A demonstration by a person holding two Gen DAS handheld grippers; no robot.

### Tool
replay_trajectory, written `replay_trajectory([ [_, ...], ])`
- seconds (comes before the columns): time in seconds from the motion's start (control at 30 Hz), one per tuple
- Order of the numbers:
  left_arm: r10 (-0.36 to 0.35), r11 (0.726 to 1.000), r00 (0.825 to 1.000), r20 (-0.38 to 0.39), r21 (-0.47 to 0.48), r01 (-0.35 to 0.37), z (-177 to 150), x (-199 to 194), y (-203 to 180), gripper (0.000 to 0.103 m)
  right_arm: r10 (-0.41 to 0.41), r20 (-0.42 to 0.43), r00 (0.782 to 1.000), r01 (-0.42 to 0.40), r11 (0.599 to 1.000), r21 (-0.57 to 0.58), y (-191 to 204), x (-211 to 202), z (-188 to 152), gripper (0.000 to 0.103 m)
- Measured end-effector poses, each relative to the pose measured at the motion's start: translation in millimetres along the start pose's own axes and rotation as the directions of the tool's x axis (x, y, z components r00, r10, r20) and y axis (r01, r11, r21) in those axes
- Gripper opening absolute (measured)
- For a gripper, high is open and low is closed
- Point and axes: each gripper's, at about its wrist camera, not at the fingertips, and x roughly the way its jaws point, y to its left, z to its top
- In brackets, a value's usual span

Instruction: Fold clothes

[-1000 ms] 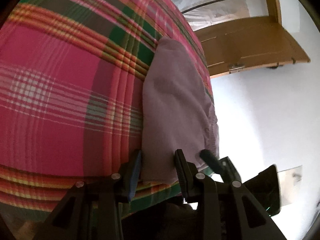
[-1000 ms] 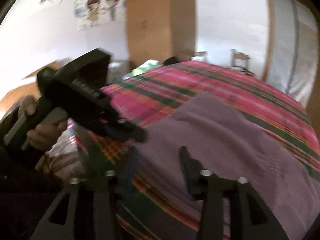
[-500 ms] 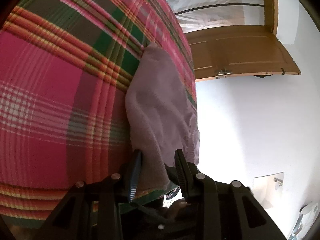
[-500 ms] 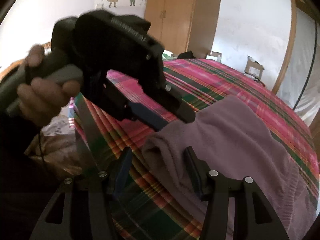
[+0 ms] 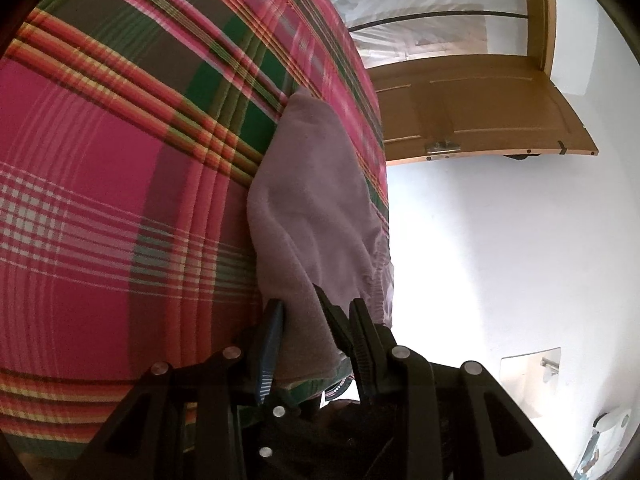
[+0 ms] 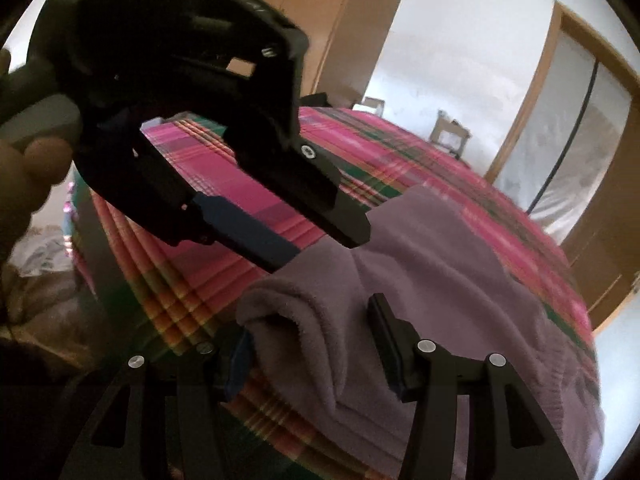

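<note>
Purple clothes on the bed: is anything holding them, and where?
The left gripper seems to pinch a raised fold at the near edge of the purple garment. The right gripper is closing its fingers around the rolled edge beside it, not pressing yet.

No readable text, labels, brands or numbers anywhere.

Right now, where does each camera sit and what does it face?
Left wrist: on the left hand-held gripper, looking along the bed edge toward the wooden door; its fingers straddle the purple garment.
Right wrist: on the right hand-held gripper, closing around the garment's fold, facing across the plaid bedspread; a hand shows.
Shared: garment, bedspread, left gripper.
</note>
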Motion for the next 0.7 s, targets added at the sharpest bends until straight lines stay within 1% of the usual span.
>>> replay_trajectory([
  [0.03, 0.002, 1.0, 1.0, 0.003, -0.001, -0.002, -3, -5, 3, 0.034, -0.016, 0.007, 1.0, 0.016, 1.0, -0.021, 4, -1, -1, 0.046],
  [0.1, 0.01, 1.0, 1.0, 0.016, 0.003, -0.01, -2, -6, 3, 0.034, -0.04, 0.014, 0.999, 0.041, 0.998, -0.044, 10, -3, -3, 0.041],
  [0.13, 0.015, 1.0, 1.0, 0.024, 0.007, -0.015, 0, -7, 2, 0.034, -0.049, 0.013, 0.999, 0.049, 0.998, -0.044, 10, -3, -3, 0.033],
  [0.2, 0.025, 1.0, 0.999, 0.039, 0.016, -0.025, 3, -8, 2, 0.035, -0.05, 0.01, 0.999, 0.05, 0.999, -0.015, 5, -4, -5, 0.026],
  [0.27, 0.038, 0.999, 0.998, 0.052, 0.01, -0.038, 10, -4, 1, 0.036, -0.043, 0.01, 0.999, 0.043, 0.999, 0.012, 0, -7, -5, 0.023],
  [0.33, 0.056, 0.998, 0.997, 0.061, 0.006, -0.056, 19, -1, 2, 0.038, -0.038, 0.016, 0.999, 0.038, 0.999, 0.012, 0, -10, -5, 0.015],
  [0.43, 0.081, 0.996, 0.995, 0.055, 0.03, -0.083, 31, 8, -3, 0.038, -0.034, 0.036, 0.999, 0.033, 0.999, 0.029, -3, -18, -5, 0.013],
  [0.53, 0.091, 0.995, 0.995, 0.026, 0.046, -0.092, 48, 21, -8, 0.039, -0.013, 0.04, 0.999, 0.011, 0.998, 0.061, -9, -23, -3, 0.013],
  [0.67, 0.148, 0.985, 0.989, -0.005, 0.086, -0.147, 64, 38, -15, 0.04, 0.017, 0.058, 0.998, -0.023, 0.994, 0.107, -18, -32, 1, 0.013],
  [0.7, 0.148, 0.986, 0.989, -0.014, 0.083, -0.147, 67, 42, -15, 0.04, 0.02, 0.062, 0.998, -0.027, 0.993, 0.112, -18, -33, 4, 0.013],
])
